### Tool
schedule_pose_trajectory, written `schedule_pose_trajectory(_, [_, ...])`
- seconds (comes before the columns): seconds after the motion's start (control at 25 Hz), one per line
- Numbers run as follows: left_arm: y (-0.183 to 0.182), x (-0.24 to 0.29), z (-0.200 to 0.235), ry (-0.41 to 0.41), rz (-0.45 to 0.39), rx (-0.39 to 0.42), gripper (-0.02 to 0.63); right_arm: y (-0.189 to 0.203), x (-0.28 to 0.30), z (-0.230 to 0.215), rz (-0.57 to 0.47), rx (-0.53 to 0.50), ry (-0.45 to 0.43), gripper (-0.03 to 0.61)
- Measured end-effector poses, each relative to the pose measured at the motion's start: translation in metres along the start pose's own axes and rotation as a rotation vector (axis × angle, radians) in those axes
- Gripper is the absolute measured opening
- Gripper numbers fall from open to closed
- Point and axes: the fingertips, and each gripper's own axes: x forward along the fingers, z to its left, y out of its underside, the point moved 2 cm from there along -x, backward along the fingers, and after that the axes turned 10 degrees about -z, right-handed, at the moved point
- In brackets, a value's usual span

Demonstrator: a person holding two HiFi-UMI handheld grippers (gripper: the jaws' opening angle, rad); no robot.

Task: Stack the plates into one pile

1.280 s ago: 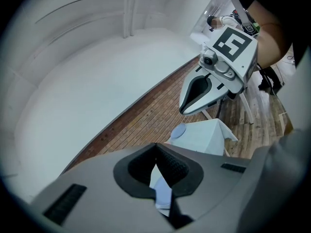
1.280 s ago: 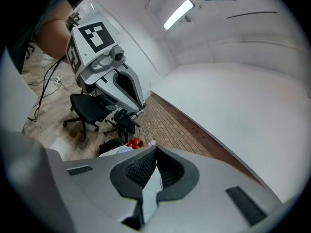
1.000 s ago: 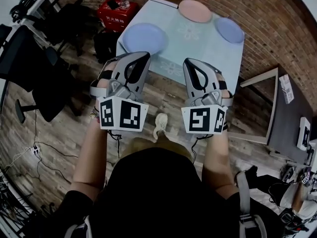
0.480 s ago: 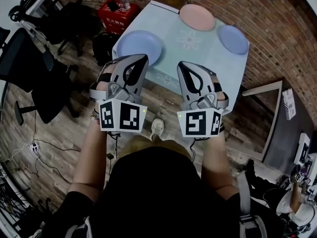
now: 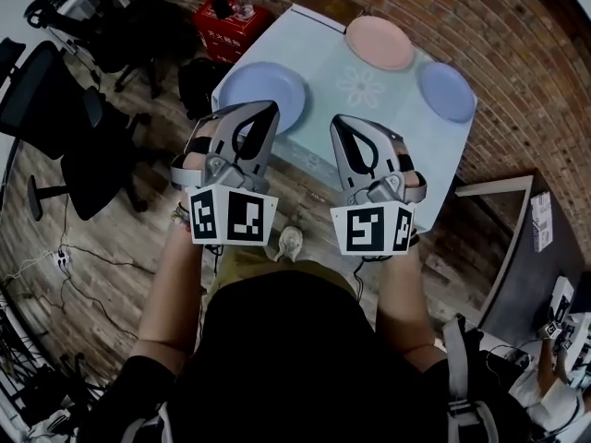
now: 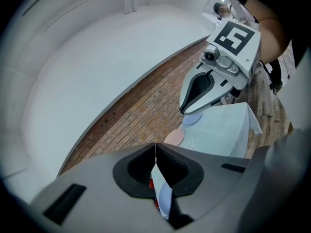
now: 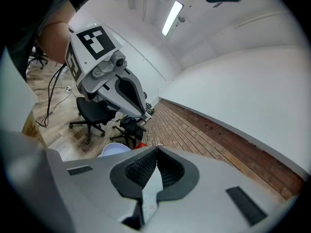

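Three plates lie apart on a table [image 5: 324, 100] with a pale blue cloth. A large lavender-blue plate [image 5: 261, 97] is near the left corner, a pink plate [image 5: 379, 42] at the far edge and a smaller blue plate [image 5: 445, 91] at the right. My left gripper [image 5: 263, 111] hovers shut and empty at the table's near edge, just short of the large plate. My right gripper [image 5: 342, 124] is shut and empty beside it, over the near edge. In the left gripper view, the pink plate [image 6: 174, 137] and the cloth [image 6: 226, 130] show past the shut left gripper [image 6: 155, 147].
A red crate [image 5: 229, 21] with a bottle stands on the floor beyond the table's left corner. Black office chairs [image 5: 55, 109] are at the left, with cables on the wooden floor. A brick wall runs behind the table, and a dark desk [image 5: 540, 257] stands at the right.
The table and plates have drawn nearer and shifted right in the head view. Both grippers have stayed shut, side by side, and now overlap the table's near edge.
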Motion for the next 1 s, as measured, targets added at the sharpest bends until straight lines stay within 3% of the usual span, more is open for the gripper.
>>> schedule_pose_trajectory(0.4, [0.019,0.008,0.002,0.022,0.043,0.021,0.025,0.007,0.022,0.003,-0.017,0.022,-0.043,0.035])
schedule_pose_trajectory(0.56, [0.029,0.013,-0.003,0.037,0.056,-0.005,0.025,0.012,0.025,0.004,-0.015,0.039,-0.052,0.035])
schedule_pose_trajectory(0.84, [0.076,0.027,-0.044,0.158,0.171,0.043,0.026,0.026,0.027,0.009,0.013,0.057,-0.071,0.035])
schedule_pose_trajectory(0.88, [0.084,0.029,-0.053,0.182,0.187,0.044,0.041,0.027,0.026,0.009,0.015,0.058,-0.073,0.035])
schedule_pose_trajectory(0.92, [0.093,0.031,-0.063,0.205,0.203,0.044,0.105,0.028,0.025,0.010,0.018,0.058,-0.073,0.035])
schedule_pose_trajectory(1.0, [0.115,0.034,-0.080,0.249,0.239,0.044,0.133,0.030,0.023,0.011,0.027,0.058,-0.073,0.035])
